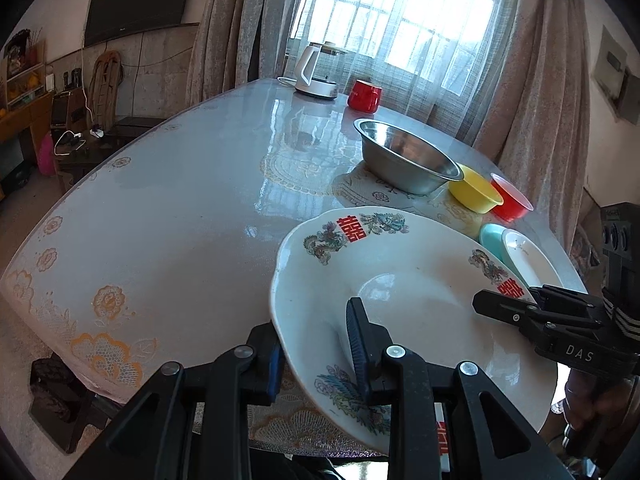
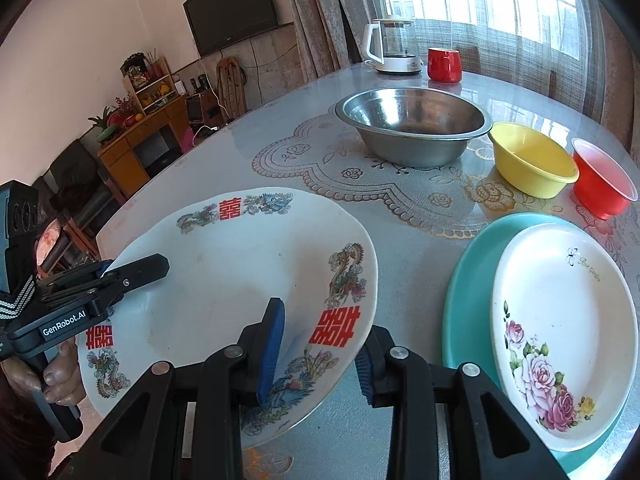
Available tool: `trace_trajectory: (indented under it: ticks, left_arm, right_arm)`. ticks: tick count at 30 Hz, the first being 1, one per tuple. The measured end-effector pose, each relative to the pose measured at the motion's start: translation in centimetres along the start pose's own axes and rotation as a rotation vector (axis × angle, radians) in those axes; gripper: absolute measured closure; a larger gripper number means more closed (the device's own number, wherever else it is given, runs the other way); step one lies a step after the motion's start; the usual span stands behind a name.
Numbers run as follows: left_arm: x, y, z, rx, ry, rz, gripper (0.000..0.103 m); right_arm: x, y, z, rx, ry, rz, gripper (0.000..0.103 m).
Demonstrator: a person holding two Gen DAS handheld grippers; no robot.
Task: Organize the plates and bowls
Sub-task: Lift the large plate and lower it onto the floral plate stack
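Holding: I have the dragon plate [image 1: 400, 292] gripped from two sides, lifted and tilted over the near edge of the table [image 1: 168, 208].
Left gripper [image 1: 316, 344]: its fingers straddle the plate's near rim, one blue pad [image 1: 358, 344] on the inner face and the other under the plate; they sit fairly wide, and I cannot tell how tightly they press.
Right gripper [image 2: 318, 348]: its fingers also straddle the rim beside the red character, one blue pad [image 2: 270, 350] on top and one below the edge, moderately apart, pinching the rim between them.
Cross view: from the right wrist I see the left gripper's upper finger lying across the plate's far rim.
Just right of the plate: a rose plate [image 2: 560, 332] sits inside a teal plate [image 2: 464, 280], flat on the table.
Farther back: a steel bowl [image 2: 414, 124], then a yellow bowl [image 2: 528, 158] and a red bowl [image 2: 600, 178], in a row, near each other.
Far end: a white kettle [image 2: 394, 46] and a red mug [image 2: 444, 64] by the window.
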State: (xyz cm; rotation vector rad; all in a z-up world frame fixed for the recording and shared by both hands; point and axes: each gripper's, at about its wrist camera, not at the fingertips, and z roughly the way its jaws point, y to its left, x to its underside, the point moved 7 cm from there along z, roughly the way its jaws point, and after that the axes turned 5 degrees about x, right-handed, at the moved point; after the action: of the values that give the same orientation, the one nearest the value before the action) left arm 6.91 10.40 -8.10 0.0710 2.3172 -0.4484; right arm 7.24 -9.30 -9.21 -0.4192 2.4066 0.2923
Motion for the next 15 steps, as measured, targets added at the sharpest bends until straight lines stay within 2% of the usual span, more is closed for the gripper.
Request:
trace_trajectory:
  ticks: [9,15]
  left_arm:
    - [-1.2,-2.1,-0.5,0.028,-0.030,0.054,0.074]
    - [-2.1,-4.7,0.2,0.075,-0.031,0.093,0.074]
  right_arm:
    - [-0.3,-1.2,-1.5,0.027,-0.040,0.020,0.070]
    - [-0.3,-3.1,-3.3,0.070,-0.072,0.054,0.070]
